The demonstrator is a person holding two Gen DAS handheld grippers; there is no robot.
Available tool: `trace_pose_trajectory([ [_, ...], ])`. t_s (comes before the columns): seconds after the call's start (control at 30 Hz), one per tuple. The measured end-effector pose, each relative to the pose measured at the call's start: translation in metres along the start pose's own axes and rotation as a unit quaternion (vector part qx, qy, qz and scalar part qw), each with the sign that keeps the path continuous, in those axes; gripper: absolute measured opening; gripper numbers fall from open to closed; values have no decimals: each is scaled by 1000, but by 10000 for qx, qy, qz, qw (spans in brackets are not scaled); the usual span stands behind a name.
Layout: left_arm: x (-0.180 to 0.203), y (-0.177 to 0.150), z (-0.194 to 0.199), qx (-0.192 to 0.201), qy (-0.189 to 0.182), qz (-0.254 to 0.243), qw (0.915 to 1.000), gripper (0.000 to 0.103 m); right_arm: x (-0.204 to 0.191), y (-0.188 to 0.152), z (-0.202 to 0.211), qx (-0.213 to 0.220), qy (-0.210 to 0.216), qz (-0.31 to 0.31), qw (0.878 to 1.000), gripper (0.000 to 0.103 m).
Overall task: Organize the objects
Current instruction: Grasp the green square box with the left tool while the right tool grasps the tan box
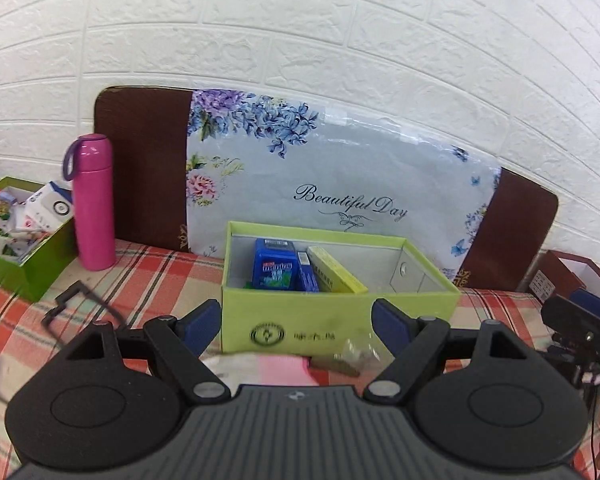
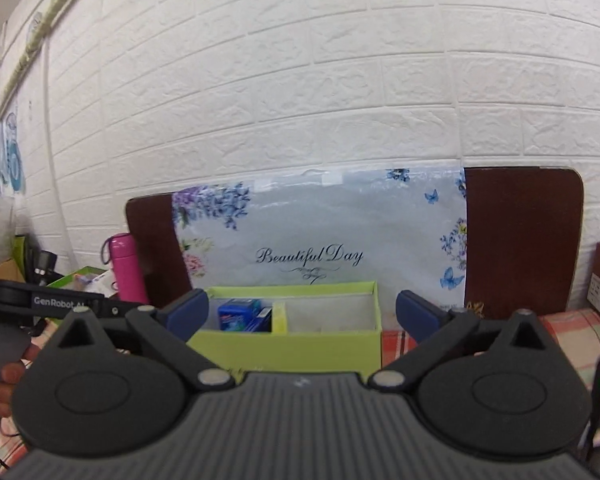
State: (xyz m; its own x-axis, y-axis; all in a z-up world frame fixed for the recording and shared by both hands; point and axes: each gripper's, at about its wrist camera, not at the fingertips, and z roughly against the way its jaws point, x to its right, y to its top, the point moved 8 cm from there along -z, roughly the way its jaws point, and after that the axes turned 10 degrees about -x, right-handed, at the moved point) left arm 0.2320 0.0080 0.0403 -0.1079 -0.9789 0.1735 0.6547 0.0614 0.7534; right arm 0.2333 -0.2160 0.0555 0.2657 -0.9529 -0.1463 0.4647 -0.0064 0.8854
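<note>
The left gripper (image 1: 296, 326) is wide open with nothing in it. The right gripper (image 2: 302, 314) is wide open and empty too. Just past them a light green cardboard box (image 1: 300, 320) sits on the checked red tablecloth (image 1: 148, 276). A blue mint box (image 1: 274, 266) and a yellow packet (image 1: 336, 276) lie inside. Farther left stands a pink metal bottle (image 1: 94, 204).
</note>
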Motion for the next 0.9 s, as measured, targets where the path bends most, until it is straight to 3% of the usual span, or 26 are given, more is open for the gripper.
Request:
trace_pose_trajectory([
  [0.27,10,-77,23,-234,-178,-131,9995,85,-34,-80,41,-305,322,-113,9990,102],
  [0.53,16,-142,4,-789,-284,-58,9965,85,-52,-150,48,-866,335,-137,9956,91],
  [0.63,11,-154,-6,-888,-250,119,9957,85,-56,-170,42,-1090,212,-38,9938,84],
  [0.77,3,-163,-25,-1029,-122,503,9933,85,-61,-186,28,-1325,7,248,9909,66],
  [0.9,4,-160,-40,-1094,-164,685,9915,85,-64,-191,16,-1393,-109,424,9893,65],
])
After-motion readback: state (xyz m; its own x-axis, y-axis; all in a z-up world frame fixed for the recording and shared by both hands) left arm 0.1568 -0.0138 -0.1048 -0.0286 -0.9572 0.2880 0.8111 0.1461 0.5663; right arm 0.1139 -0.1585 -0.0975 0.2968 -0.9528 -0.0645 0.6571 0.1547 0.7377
